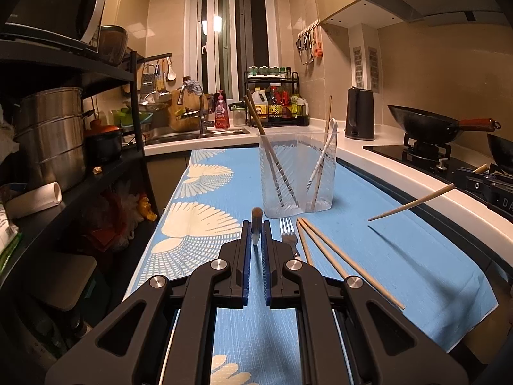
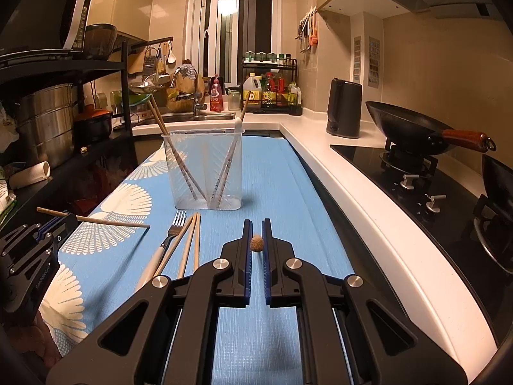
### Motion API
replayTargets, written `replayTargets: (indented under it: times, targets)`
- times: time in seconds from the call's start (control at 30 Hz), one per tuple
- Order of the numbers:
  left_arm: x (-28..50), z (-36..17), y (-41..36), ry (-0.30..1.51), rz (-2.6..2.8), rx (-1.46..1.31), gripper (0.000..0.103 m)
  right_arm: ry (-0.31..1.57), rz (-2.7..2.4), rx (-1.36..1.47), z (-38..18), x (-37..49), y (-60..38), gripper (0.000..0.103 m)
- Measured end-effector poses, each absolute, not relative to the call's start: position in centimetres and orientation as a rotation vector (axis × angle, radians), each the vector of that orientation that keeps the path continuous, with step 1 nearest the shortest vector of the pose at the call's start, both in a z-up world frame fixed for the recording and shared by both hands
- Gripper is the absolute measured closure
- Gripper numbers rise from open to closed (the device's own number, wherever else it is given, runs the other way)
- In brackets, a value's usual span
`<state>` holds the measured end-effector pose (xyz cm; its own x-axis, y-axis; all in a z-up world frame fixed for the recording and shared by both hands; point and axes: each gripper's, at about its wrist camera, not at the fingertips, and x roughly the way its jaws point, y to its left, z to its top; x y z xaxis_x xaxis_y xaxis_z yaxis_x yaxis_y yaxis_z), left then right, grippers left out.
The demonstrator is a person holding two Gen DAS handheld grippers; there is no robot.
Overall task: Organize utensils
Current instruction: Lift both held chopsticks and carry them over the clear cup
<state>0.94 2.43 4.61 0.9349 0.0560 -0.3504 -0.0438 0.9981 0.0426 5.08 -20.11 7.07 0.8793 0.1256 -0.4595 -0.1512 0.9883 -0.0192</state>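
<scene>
A clear two-compartment holder (image 1: 298, 173) (image 2: 206, 170) stands on the blue patterned mat (image 1: 400, 256) (image 2: 282, 186). Chopsticks and a white-handled utensil lean inside it. In front of it lie a white-handled fork (image 1: 287, 234) (image 2: 173, 229) and a few loose chopsticks (image 1: 336, 256) (image 2: 192, 240). My left gripper (image 1: 256, 224) (image 2: 59, 221) is shut on a chopstick (image 2: 112, 222), whose end (image 1: 256, 213) shows between the pads. My right gripper (image 2: 256, 224) (image 1: 465, 176) is shut on another chopstick (image 1: 410, 203), seen end-on (image 2: 256, 243). Both chopsticks hang above the mat.
A white counter (image 2: 352, 192) borders the mat on the right, with a black stove and wok (image 2: 407, 131) and a dark kettle (image 2: 344, 109). A black shelf with steel pots (image 1: 51, 134) lines the left. The sink (image 1: 198, 131) and a bottle rack (image 1: 275, 99) are behind.
</scene>
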Motion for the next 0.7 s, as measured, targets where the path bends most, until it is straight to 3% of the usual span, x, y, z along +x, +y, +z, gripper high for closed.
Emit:
replayTargets:
  times: [0.7]
  targets:
    - [8.0,17.0,5.8,0.438,-0.152,-0.122,0.097,0.599,0.359,-0.028,18.0,11.9,-20.2,0.097]
